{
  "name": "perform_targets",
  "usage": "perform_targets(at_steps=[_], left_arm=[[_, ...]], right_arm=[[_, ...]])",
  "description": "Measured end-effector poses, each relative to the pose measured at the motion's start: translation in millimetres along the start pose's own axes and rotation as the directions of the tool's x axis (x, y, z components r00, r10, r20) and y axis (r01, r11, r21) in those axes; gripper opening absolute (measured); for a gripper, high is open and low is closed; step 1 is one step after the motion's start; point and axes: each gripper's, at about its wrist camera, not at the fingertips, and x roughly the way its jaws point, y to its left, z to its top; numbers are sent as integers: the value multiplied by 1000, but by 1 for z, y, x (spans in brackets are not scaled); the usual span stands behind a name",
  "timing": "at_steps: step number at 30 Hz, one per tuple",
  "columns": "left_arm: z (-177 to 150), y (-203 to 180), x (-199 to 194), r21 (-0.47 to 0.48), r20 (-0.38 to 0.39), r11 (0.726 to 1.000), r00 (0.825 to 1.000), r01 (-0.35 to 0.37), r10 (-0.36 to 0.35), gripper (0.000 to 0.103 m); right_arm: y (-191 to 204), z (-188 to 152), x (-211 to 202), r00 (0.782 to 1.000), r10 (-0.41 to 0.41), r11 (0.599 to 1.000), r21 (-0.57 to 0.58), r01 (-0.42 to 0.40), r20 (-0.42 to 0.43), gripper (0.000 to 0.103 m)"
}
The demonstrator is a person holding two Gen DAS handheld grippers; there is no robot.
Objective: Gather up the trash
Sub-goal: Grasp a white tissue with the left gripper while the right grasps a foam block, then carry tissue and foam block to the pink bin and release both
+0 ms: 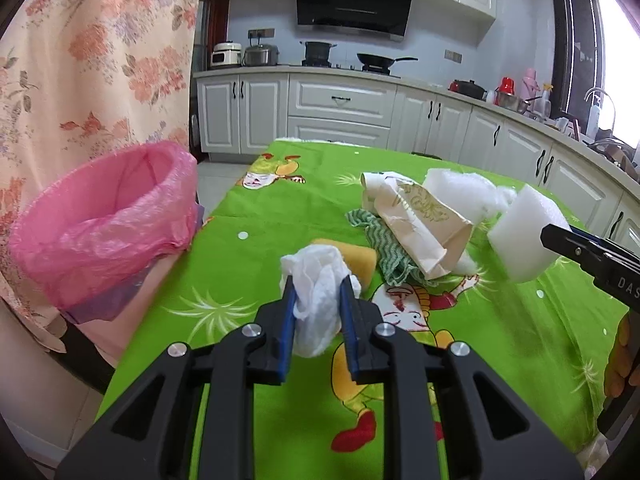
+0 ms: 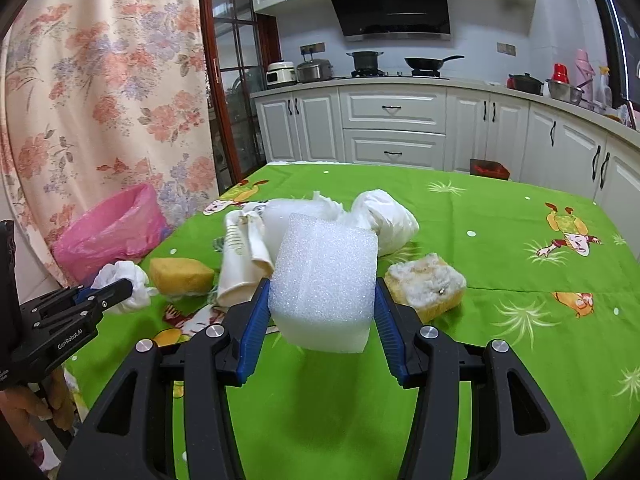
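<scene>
Two grippers are seen, each closed on one piece of trash. A crumpled white tissue [image 1: 316,308] is pinched between the blue pads of the left gripper [image 1: 320,286] and is held clear of the green cartoon-print tablecloth [image 1: 248,272]. A white foam block [image 2: 326,280] is clamped between the pads of the right gripper [image 2: 322,290] and is likewise carried above the cloth, a shadow being cast beneath it.

One bin lined with a pink plastic bag [image 1: 108,224] is found to the left of the left gripper, beside the table edge and in front of a floral curtain [image 1: 100,60].

Two yellow sponges are counted: one sponge [image 2: 180,274] just ahead of the left gripper, and a frayed sponge [image 2: 426,284] just right of the right gripper's tips. Ahead of both grippers one beige paper bag [image 1: 420,224] is lying on a green-and-white striped cloth [image 1: 380,248], and behind it two white bundles are seen, a foam wrap [image 1: 460,192] and a white plastic bag [image 2: 386,216].

From the right wrist view the paper bag and foam wrap are partly hidden by the held foam block.
</scene>
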Motion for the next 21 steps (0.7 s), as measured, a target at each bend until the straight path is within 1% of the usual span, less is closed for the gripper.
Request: perform_targets(at_steps=[7,14,21], left_arm=[[-7,-4,-22,24,34,1000,999,11,-12,20],[-8,-7,-43,58,86,998,996,10,-15,20],[-5,0,-61,52,129,999,992,3,-10,20]], right_arm=[[10,-2,-15,1000,13,1000,-19,-13,9,48],[25,-3,-27,999,30,998,-52,-30,12,48],[44,0,-34,998,57,996,-76,-55,22,48]])
